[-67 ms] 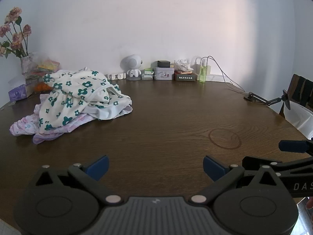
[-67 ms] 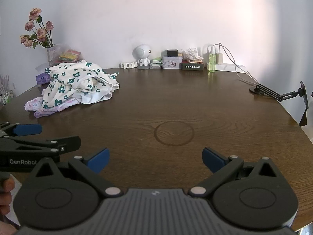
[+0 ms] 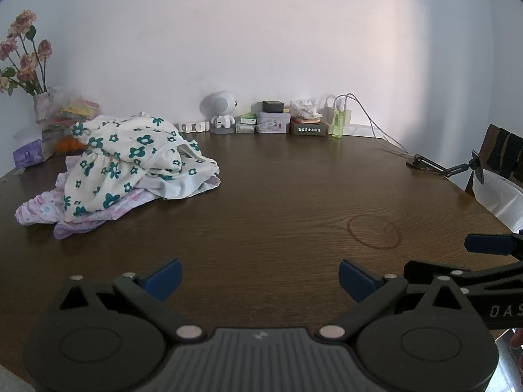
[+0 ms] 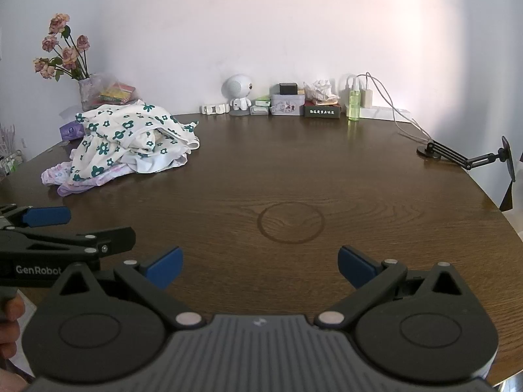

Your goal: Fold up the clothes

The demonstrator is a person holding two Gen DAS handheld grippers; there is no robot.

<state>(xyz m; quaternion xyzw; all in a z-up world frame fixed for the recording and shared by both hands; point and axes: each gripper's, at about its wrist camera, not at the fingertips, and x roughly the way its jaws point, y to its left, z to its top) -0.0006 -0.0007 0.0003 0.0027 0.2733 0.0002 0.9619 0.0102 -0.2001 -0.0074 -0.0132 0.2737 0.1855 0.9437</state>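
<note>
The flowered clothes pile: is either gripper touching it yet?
Apart. The left wrist view shows bare table between the open left gripper and the clothes pile; the right gripper is also clear.

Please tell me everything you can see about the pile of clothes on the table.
The pile of clothes is an unfolded, crumpled heap of soft fabric. On top lies a cream garment with dark green flowers; beneath it show a plain white piece and pale lilac printed pieces. It rests on the dark wooden table, far left, in front of the flower vase. Neither gripper touches it.

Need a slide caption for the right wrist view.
Open right gripper above wooden table; unfolded floral clothes pile far left.
</note>
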